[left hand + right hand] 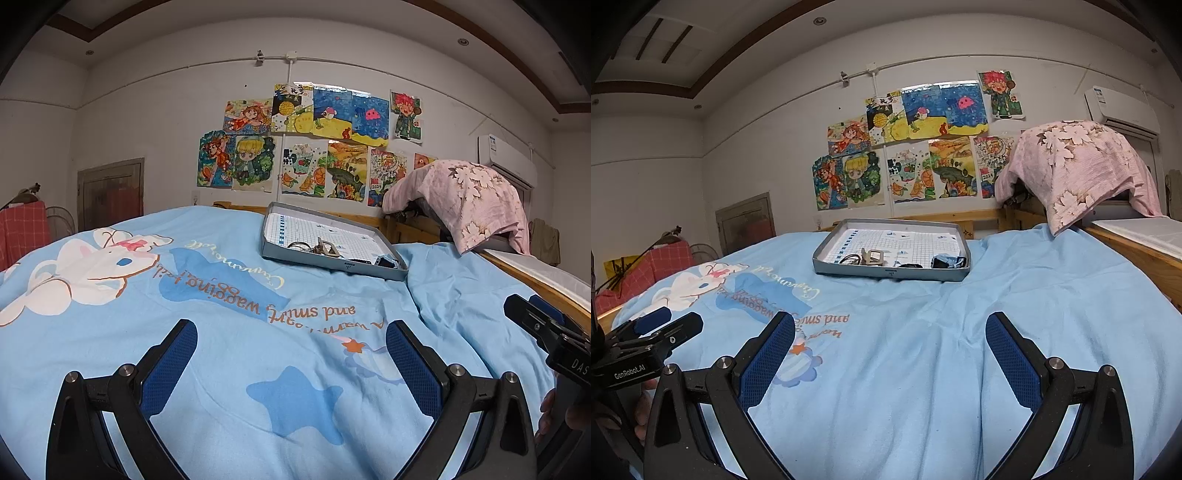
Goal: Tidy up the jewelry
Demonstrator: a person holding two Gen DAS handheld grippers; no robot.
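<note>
A shallow grey tray (pixel 314 263) (pixel 849 271) lined with grid paper lies on the blue bedspread, well ahead of both grippers. Inside, near its front edge, lie a dark cord bundle (pixel 850 260) (pixel 298 245), a beige hair clip (pixel 873 257) (pixel 327 249) and a small dark box (pixel 947 261) (pixel 386 263). My left gripper (pixel 291 354) is open and empty, low over the bedspread. My right gripper (pixel 890 350) is open and empty beside it. Each gripper also shows in the other's view, the right at the right edge (pixel 546 328), the left at the left edge (pixel 657 328).
The blue bedspread (pixel 258 350) with cartoon prints covers the bed. A pink floral cloth (pixel 1078 170) drapes over something at the far right by a wooden bed rail (pixel 1137 254). Drawings hang on the far wall (pixel 916 147). A red checked item (pixel 661 266) stands at the left.
</note>
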